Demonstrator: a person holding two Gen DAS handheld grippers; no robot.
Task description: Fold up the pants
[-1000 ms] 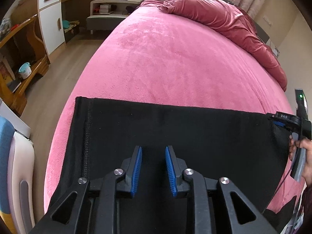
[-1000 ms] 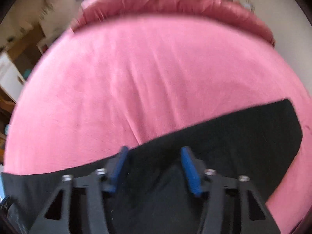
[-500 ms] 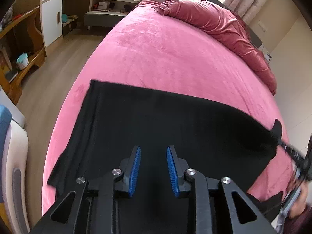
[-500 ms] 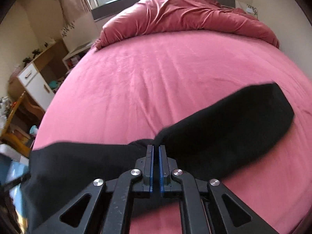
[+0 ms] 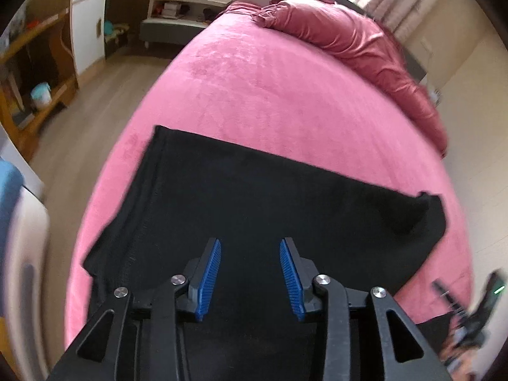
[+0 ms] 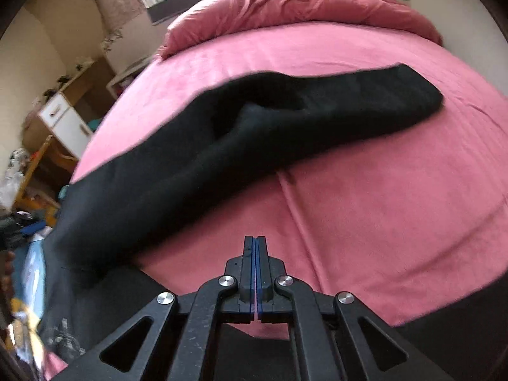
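Black pants [image 5: 254, 200] lie spread across the near part of a pink bed. My left gripper [image 5: 250, 247] is open, hovering just above the pants' near middle, nothing between its blue pads. In the right wrist view the pants [image 6: 254, 133] stretch from the left edge to a rounded end at the right, with a raised fold in the middle. My right gripper [image 6: 255, 241] is shut with nothing visible between its pads, above bare pink cover, apart from the pants. It shows blurred at the lower right of the left wrist view [image 5: 470, 314].
A bunched dark-pink duvet [image 5: 349, 41] lies along the far side of the bed [image 5: 270, 95]. A white cabinet [image 5: 89, 19], wooden shelves [image 5: 28, 73] and a low shelf unit [image 5: 184, 9] stand on the wooden floor to the left.
My right gripper closed on the pants' edge, then pulled back; it is now off the cloth over bare cover. The pants' right part has shifted and bunched. My left gripper stayed open.
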